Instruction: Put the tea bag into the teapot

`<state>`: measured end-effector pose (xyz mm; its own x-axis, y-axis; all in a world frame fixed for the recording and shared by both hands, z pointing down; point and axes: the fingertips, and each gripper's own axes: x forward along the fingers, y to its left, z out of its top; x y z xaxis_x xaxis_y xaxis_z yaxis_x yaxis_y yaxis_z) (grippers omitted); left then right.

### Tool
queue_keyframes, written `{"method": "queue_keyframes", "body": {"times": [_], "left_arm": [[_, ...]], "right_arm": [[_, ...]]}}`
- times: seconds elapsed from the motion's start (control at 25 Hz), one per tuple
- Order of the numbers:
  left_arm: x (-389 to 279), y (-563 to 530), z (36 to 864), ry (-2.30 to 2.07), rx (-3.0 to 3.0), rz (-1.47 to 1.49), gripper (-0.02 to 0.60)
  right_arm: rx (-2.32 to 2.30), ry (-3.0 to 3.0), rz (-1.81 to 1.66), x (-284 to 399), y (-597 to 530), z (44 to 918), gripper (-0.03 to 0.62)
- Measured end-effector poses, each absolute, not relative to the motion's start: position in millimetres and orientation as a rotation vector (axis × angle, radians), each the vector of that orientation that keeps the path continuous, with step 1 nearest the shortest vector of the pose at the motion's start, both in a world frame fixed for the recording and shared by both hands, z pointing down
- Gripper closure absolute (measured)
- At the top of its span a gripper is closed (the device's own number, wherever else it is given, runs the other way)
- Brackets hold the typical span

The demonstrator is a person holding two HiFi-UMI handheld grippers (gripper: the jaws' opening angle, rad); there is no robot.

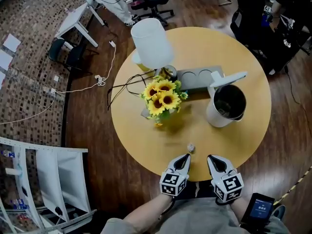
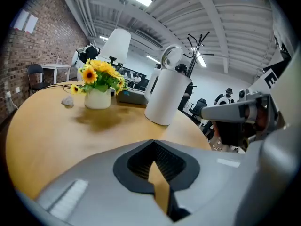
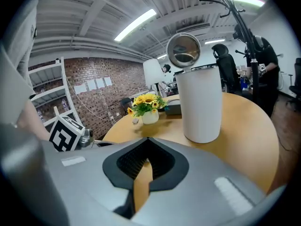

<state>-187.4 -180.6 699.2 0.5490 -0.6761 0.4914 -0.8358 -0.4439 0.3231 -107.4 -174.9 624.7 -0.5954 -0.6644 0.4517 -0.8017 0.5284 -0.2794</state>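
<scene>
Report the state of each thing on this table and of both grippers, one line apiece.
teapot: upright on the table, lid flipped open.
tea bag: loose on the table, outside the teapot, just ahead of the left gripper.
left gripper: fingers shut, empty.
right gripper: fingers shut, empty.
sunflower vase: upright.
lamp: upright.
</scene>
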Motion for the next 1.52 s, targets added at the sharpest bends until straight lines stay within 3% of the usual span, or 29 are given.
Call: {"method": "queue_keyframes", "body": {"times": [0.32,0.52,0.6,0.72,0.92,1.24,1.52], "left_arm": [[-182.2,-182.3,726.2,-1.198,2.248,0.531,0.573],[-181.8,-186.5,738.8,-1.223,2.268,0.677,0.452],[-182.2,-191.1,743.0,-1.246,2.286,0.745,0.437],[-182.2,-197.2,749.1,-1.27,2.288,0.832,0.442],[-181.8,-200.8,755.0,-1.291,2.271,0.907,0.546],[-181.2,-204.2,739.3,-1.322,2.284,0.849,0.563],[-177.3,-217.2,675.4,-1.411,2.354,0.685,0.563]], "right_arm": [[1.235,-2.449,0.745,-95.8,-178.2,638.2,0.585],[1.241,-2.45,0.756,-91.8,-179.1,638.3,0.585],[1.242,-2.45,0.758,-90.0,-178.8,639.1,0.585],[1.242,-2.448,0.764,-87.0,-178.4,640.1,0.585],[1.253,-2.441,0.769,-79.1,-177.8,639.3,0.585],[1.25,-2.462,0.744,-75.6,-179.2,630.9,0.585],[1.268,-2.515,0.658,-75.2,-184.0,599.2,0.585]]}}
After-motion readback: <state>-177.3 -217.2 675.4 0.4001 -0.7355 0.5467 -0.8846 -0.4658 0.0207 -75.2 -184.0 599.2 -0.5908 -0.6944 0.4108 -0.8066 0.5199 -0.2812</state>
